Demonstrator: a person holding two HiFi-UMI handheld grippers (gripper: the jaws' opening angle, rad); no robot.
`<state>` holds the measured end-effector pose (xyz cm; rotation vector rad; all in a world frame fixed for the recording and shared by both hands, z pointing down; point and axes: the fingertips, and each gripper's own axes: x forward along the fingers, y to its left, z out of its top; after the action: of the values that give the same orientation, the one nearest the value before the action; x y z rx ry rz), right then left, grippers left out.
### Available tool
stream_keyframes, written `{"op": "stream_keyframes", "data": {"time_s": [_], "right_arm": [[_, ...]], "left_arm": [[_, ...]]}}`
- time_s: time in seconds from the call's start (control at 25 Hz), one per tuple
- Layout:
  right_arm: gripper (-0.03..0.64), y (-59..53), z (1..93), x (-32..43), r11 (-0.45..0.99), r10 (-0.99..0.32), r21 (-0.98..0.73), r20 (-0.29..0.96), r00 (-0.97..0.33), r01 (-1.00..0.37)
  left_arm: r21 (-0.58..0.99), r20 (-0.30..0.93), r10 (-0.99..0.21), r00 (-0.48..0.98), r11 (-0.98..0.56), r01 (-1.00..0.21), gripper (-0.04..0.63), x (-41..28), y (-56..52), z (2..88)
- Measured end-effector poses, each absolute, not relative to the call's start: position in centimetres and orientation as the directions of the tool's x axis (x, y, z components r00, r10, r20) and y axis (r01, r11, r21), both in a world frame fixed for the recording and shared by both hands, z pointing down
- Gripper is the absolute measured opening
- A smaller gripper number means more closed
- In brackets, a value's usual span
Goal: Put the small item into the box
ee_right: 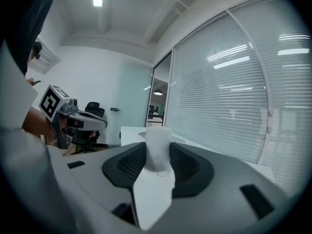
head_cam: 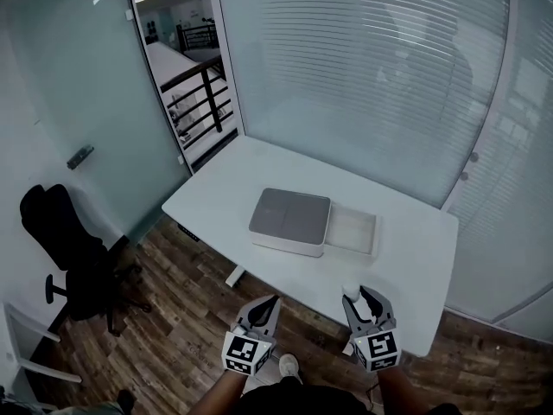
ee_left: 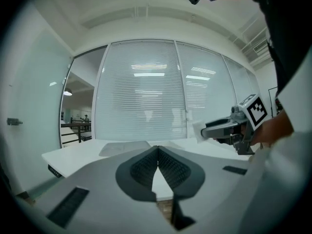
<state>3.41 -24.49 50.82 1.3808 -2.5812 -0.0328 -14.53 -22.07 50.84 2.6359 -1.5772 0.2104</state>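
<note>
On the white table [head_cam: 225, 197] stands the box: a grey lid [head_cam: 289, 214] slid to the left, with the open white tray [head_cam: 352, 230] showing beside it on the right. Both grippers hang short of the table's near edge. My right gripper [head_cam: 361, 299] is shut on a small white item [head_cam: 350, 291], a pale soft-looking block that stands up between the pads [ee_right: 158, 147]. My left gripper [head_cam: 273, 304] is shut with nothing in it, its pads meeting at the tip [ee_left: 157, 149]. The left gripper view also shows the right gripper [ee_left: 214, 129] carrying the item [ee_left: 197, 129].
A black office chair [head_cam: 65, 240] stands on the wooden floor [head_cam: 173, 335] at the left. A glass wall with blinds [head_cam: 363, 76] runs behind the table, and a glass door [head_cam: 86, 102] is at the far left. A shoe [head_cam: 289, 367] shows below.
</note>
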Motion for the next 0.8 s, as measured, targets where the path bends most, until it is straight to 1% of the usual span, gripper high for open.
{"op": "stream_keyframes", "data": {"time_s": [0.12, 0.4, 0.6, 0.8], "right_arm": [[0.161, -26.6, 51.0, 3.0, 0.549, -0.831, 0.14, 0.198, -0.52, -0.824], [0.161, -30.1, 50.4, 2.7, 0.497, -0.86, 0.135, 0.21, -0.465, -0.857], [0.161, -32.3, 50.5, 3.2, 0.493, -0.859, 0.146, 0.239, -0.453, -0.858], [0.161, -35.0, 50.9, 3.2, 0.498, -0.853, 0.173, 0.273, -0.444, -0.85]], "left_arm": [[0.037, 0.135, -0.858, 0.496, -0.496, -0.868, 0.011, -15.2, -24.1, 50.9], [0.028, 0.14, -0.829, 0.542, -0.544, -0.839, 0.011, -16.8, -27.5, 50.7], [0.071, 0.071, -0.835, 0.546, -0.542, -0.838, 0.011, -17.2, -30.5, 50.3], [0.07, 0.086, -0.826, 0.556, -0.552, -0.831, 0.011, -17.0, -32.8, 51.0]]}}
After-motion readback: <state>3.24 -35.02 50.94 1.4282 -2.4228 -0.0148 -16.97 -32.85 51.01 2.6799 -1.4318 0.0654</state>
